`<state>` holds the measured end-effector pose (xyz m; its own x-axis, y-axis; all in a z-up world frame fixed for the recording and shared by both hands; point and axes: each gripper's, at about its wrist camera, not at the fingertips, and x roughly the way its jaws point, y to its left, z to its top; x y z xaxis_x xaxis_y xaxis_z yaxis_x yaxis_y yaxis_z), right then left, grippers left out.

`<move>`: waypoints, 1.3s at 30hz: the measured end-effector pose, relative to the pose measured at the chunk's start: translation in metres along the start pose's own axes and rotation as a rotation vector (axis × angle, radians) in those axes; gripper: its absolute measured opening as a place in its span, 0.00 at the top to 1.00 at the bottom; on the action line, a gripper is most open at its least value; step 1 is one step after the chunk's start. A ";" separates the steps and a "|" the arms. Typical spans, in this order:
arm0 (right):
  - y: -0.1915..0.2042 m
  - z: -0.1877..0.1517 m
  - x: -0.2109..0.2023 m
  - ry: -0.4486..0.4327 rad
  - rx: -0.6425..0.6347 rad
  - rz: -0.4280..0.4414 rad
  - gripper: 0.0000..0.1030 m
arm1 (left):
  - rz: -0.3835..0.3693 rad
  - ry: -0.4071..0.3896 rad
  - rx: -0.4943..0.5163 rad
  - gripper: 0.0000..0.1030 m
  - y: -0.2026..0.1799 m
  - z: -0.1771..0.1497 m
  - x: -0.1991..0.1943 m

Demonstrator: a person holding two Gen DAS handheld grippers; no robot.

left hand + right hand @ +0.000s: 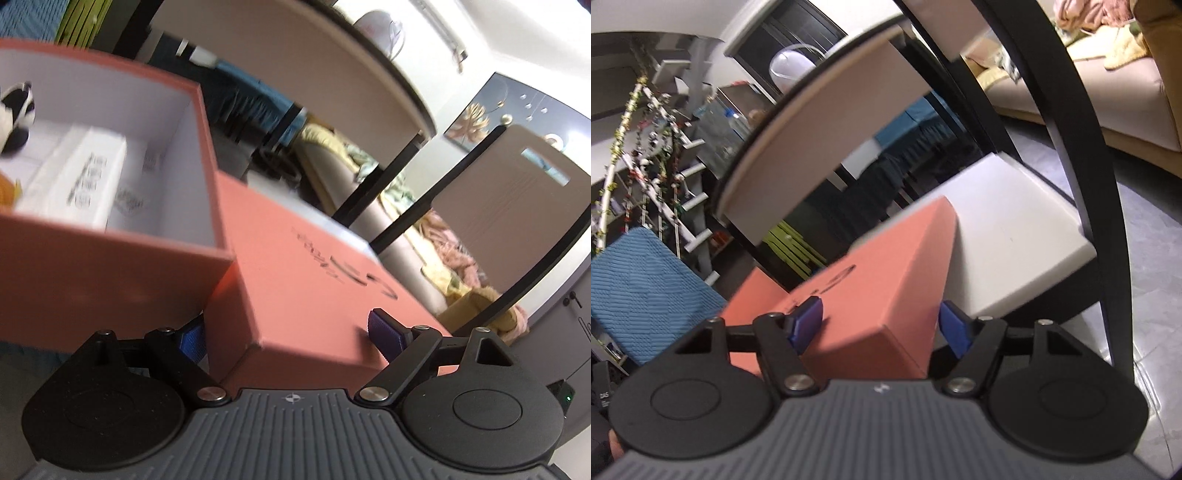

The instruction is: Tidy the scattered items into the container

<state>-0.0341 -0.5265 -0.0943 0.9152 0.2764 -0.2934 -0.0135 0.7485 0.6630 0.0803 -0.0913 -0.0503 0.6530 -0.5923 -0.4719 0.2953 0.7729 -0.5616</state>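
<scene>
both tools clamp salmon lid (314, 280): left tool (286, 334), right tool (881, 325); open box (110, 258) alongside.

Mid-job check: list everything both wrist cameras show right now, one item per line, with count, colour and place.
Open box: one, salmon outside, white inside, left in the left wrist view.
Box lid: one, salmon with dark lettering, beside the open box, between both tools' fingers.
White carton: one, dark print, lying inside the box.
Plush toy: one, black and white, inside the box at the far left, partly cut off.
Orange item: one, inside the box, mostly out of frame.
Chairs: at least two, beige with black frames, behind the lid.
Sofa: one, beige, with scattered fabric.
Blue cushion: one, left in the right wrist view.
Left tool: one, black with blue pads, straddling the lid.
Right tool: one, same colours, straddling the lid.
</scene>
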 end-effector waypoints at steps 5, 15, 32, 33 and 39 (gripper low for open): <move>0.008 0.013 -0.018 -0.043 -0.098 -0.018 0.53 | -0.007 -0.042 0.041 0.14 -0.013 0.006 -0.008; -0.019 0.000 -0.005 0.014 -0.019 -0.086 0.56 | 0.060 0.173 -0.083 0.14 0.014 -0.026 0.023; -0.054 -0.019 0.030 0.085 0.026 -0.028 0.24 | 0.049 0.198 -0.121 0.12 0.024 -0.042 0.051; -0.052 -0.018 0.028 0.072 0.029 -0.026 0.26 | 0.042 0.185 -0.112 0.12 0.023 -0.040 0.046; -0.040 -0.010 0.015 -0.010 0.047 -0.006 0.32 | -0.031 0.075 -0.040 0.13 0.005 -0.021 0.018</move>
<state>-0.0236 -0.5467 -0.1321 0.9192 0.2655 -0.2909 0.0109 0.7212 0.6926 0.0786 -0.1030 -0.0756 0.5895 -0.6323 -0.5027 0.2854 0.7452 -0.6027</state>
